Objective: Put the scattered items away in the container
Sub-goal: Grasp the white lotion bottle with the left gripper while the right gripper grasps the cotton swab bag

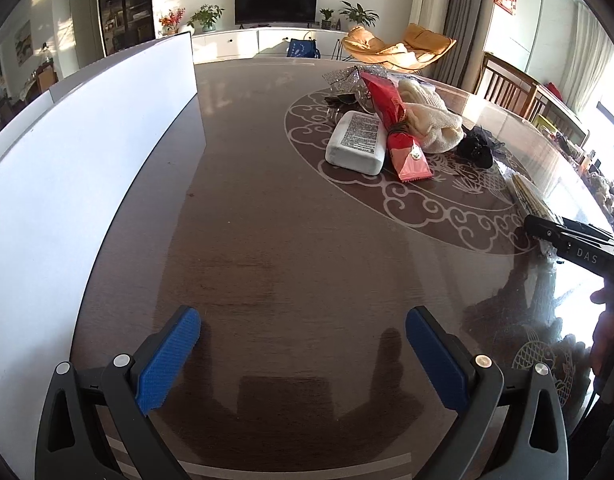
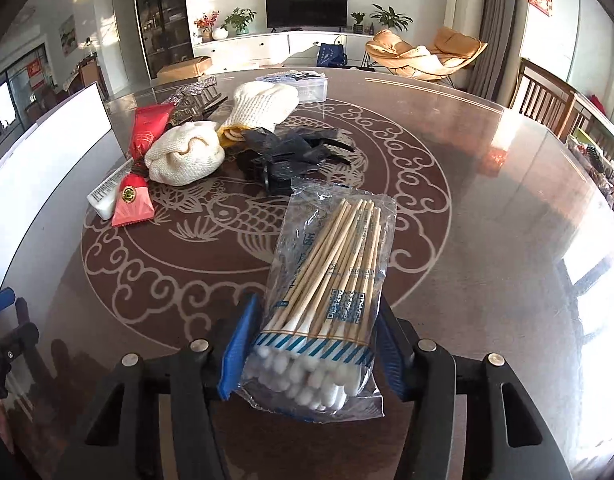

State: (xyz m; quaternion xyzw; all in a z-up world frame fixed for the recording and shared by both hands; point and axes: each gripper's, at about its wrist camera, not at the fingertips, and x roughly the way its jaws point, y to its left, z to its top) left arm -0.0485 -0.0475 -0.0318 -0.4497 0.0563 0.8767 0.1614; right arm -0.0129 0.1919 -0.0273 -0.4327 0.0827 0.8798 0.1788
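Two hand-held grippers: right (image 2: 311, 344) clamps QR-coded cotton swab pack (image 2: 331, 280); left (image 1: 303, 344) released.

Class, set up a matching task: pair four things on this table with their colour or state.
Things:
1. clear plastic packet of wooden cotton swabs
2. shiny snack wrapper
3. knitted glove
4. left gripper

Descriptions:
A. red
B. open, holding nothing
C. clamped in the right gripper
D. cream, crumpled

Pairs: 1-C, 2-A, 3-D, 4-B
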